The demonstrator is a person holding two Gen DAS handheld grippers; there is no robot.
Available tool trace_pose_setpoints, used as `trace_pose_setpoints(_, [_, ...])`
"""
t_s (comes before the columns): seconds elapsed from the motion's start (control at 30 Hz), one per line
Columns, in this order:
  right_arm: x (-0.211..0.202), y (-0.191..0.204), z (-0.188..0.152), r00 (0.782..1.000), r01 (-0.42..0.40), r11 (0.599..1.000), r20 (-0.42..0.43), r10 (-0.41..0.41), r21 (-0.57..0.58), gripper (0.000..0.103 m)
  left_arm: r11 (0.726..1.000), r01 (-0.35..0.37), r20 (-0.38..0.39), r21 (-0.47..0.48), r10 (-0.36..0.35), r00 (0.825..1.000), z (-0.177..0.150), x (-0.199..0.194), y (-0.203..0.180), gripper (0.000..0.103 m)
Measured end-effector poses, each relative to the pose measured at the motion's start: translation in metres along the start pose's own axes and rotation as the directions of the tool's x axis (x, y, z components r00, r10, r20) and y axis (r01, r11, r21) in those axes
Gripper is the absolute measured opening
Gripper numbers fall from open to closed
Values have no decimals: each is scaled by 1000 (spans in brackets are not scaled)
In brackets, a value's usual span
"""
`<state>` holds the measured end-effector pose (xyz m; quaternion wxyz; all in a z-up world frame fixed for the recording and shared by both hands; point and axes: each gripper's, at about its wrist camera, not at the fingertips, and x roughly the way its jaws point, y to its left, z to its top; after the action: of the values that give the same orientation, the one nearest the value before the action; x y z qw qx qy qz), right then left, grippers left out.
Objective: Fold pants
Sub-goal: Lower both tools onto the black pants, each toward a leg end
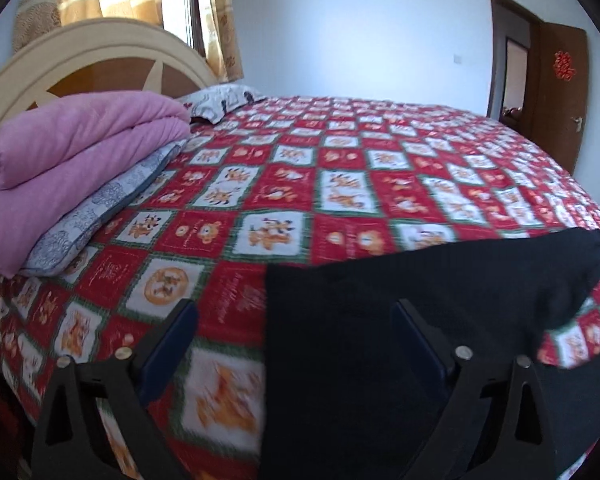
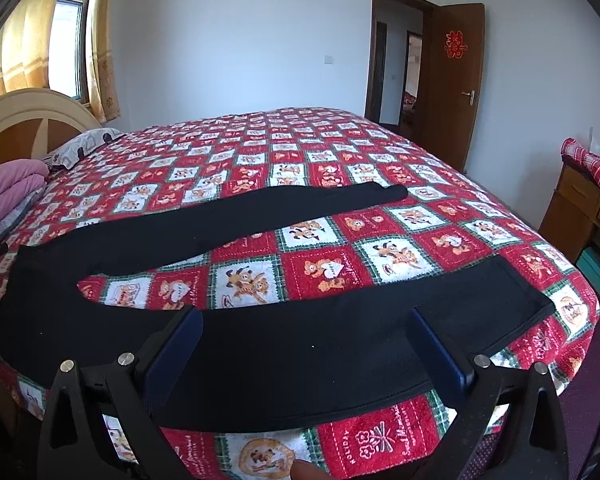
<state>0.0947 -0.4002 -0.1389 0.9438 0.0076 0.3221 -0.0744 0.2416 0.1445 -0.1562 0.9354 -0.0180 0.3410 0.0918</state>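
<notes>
Black pants (image 2: 300, 344) lie spread flat on the bed, legs apart: the near leg runs right to its cuff (image 2: 500, 300), the far leg stretches to the back right (image 2: 340, 200). The waist end lies at the left (image 2: 32, 288). My right gripper (image 2: 306, 320) is open over the near leg, its blue pads either side of the cloth. In the left wrist view the pants' waist part (image 1: 380, 340) lies low and to the right. My left gripper (image 1: 296, 312) is open, hovering over the waist's left edge, one finger over the bedspread.
The bed has a red checked cartoon bedspread (image 2: 320, 152). A folded pink blanket (image 1: 72, 152) on a grey pillow sits by the headboard (image 1: 80, 52). A wooden dresser (image 2: 580, 216) stands right of the bed. An open door (image 2: 456, 80) is at the back.
</notes>
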Motion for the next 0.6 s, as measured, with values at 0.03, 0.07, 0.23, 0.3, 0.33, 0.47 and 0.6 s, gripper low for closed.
trace_pose_setpoints(0.03, [4,-1,1,1000,1,1000,-1,-1,-6,102,1000,8,-13,-1,-8,1000,3,8,5,97])
trace_pose_setpoints(0.07, [9,-1,2,1000,4,1000,0,-4,-16,102,1000,12,-27,-6,-13,1000,5,17,9,92])
trace_pose_setpoints(0.23, [29,-2,17,1000,3,998,4,-3,-66,102,995,95,-104,-39,-99,990,15,62,23,63])
trace_pose_setpoints(0.3, [40,-4,25,1000,-6,997,4,6,-75,102,991,126,-123,-33,-130,984,17,71,21,56])
trace_pose_setpoints(0.33, [44,-5,27,1000,-5,997,2,5,-77,102,990,136,-129,-22,-137,982,17,74,18,50])
trace_pose_setpoints(0.47, [66,-18,42,1000,-6,998,-9,6,-65,100,989,149,-176,-22,-150,973,11,93,19,27])
trace_pose_setpoints(0.6, [89,-38,59,999,-14,999,-43,12,-49,70,972,219,-158,-88,-231,960,9,96,32,17])
